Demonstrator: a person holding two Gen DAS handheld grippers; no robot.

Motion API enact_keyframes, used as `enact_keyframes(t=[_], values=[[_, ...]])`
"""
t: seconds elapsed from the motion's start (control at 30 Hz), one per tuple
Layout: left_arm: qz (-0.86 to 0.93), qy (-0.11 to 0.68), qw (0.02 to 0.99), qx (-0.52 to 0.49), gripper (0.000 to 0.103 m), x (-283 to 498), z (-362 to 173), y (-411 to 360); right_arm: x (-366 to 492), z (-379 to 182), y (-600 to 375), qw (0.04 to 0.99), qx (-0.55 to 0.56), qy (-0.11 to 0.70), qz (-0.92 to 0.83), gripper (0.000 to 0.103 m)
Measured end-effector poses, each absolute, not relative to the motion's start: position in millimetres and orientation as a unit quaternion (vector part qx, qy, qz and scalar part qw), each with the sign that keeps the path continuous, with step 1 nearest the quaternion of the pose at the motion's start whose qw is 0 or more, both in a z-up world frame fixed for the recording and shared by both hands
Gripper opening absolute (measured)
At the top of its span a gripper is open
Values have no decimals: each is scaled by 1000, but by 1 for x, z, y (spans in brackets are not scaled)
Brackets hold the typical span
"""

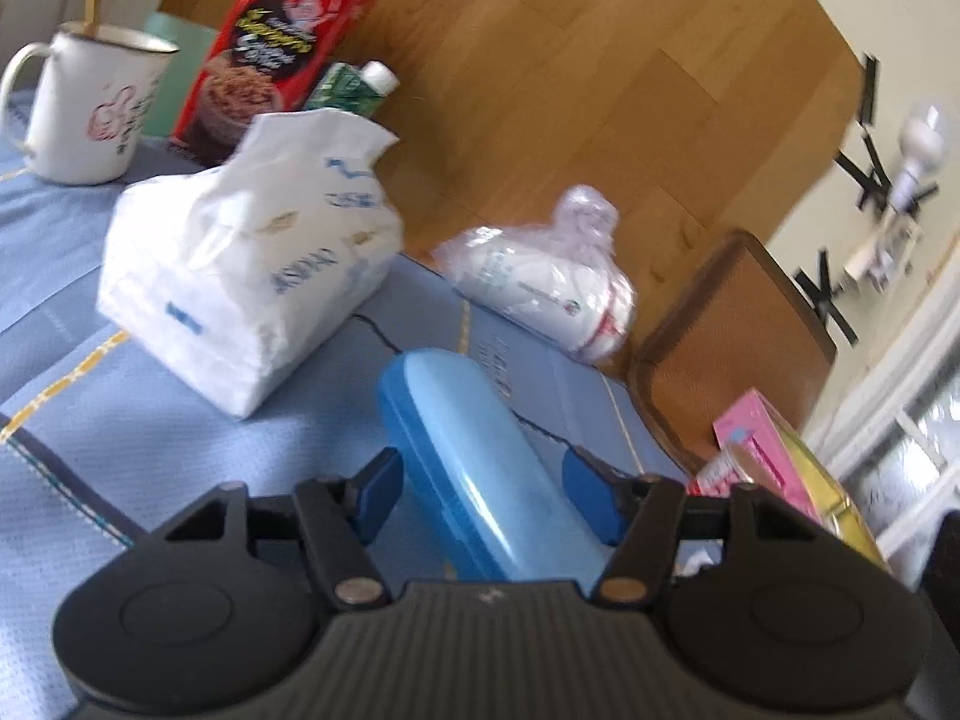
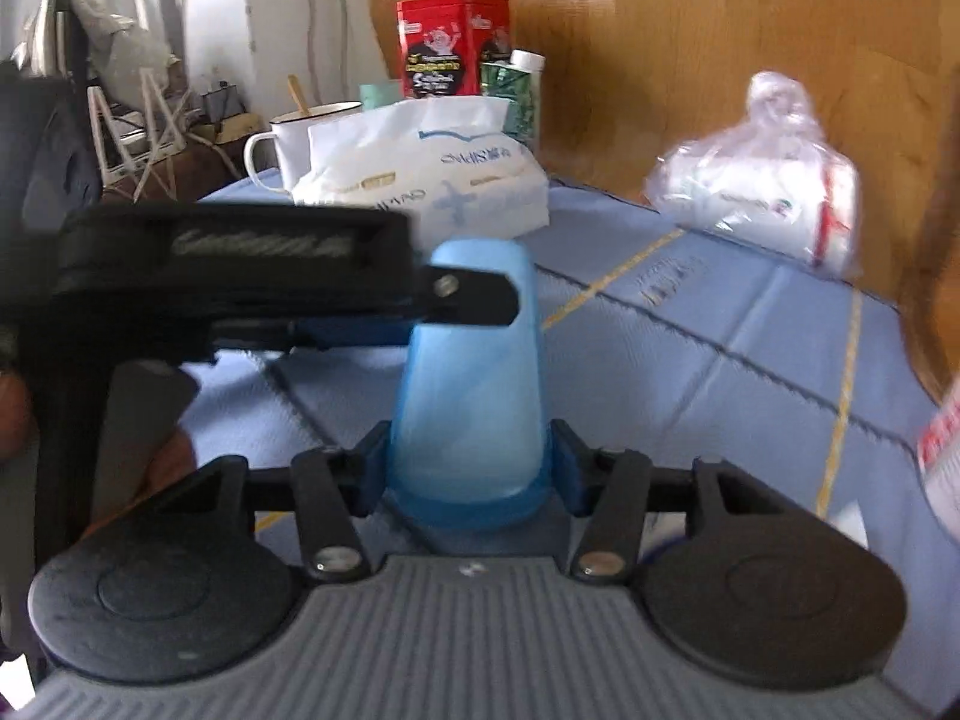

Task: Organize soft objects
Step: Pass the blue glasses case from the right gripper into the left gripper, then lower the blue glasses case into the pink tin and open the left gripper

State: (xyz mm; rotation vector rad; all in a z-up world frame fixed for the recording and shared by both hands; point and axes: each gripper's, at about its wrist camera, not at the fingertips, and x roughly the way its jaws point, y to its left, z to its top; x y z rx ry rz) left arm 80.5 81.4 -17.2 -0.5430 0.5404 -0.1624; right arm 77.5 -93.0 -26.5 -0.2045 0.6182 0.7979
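A long light-blue hard case [image 1: 480,456] lies on the blue tablecloth [image 1: 120,420], running away from me. My left gripper [image 1: 485,495] is shut on it, one pad at each side. In the right wrist view the same case [image 2: 474,384] stands between the pads of my right gripper [image 2: 469,468], which press on both its sides. The left gripper's finger [image 2: 474,297] crosses the case from the left. A white soft tissue pack [image 1: 252,264] [image 2: 420,186] sits beyond the case. A clear plastic bag of white rolls [image 1: 552,282] [image 2: 768,192] lies at the table's far edge.
A white mug [image 1: 84,108] with a wooden stick, a red box [image 1: 276,54] and a green carton [image 1: 354,87] stand at the back left. A brown chair [image 1: 732,348] and a pink box [image 1: 762,450] are at the right. A person's hand [image 2: 168,462] holds the left gripper.
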Motion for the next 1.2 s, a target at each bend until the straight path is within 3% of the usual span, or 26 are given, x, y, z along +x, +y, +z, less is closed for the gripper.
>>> enact_keyframes(t=[0.33,0.53,0.8,1.2], values=[[-119,262,933,-217,58,26,-9,42,-6,-34,-120,893,-117,245,358,59],[-163,234,943,-170,58,31,30,-5,-23,-17,-153,927,-105,177,314,59],[-287,212,930,-87,58,78,71,-135,-1,10,-249,975,-52,113,184,60],[-368,262,891,-29,60,134,51,-305,54,0,-380,993,-2,121,-13,58]])
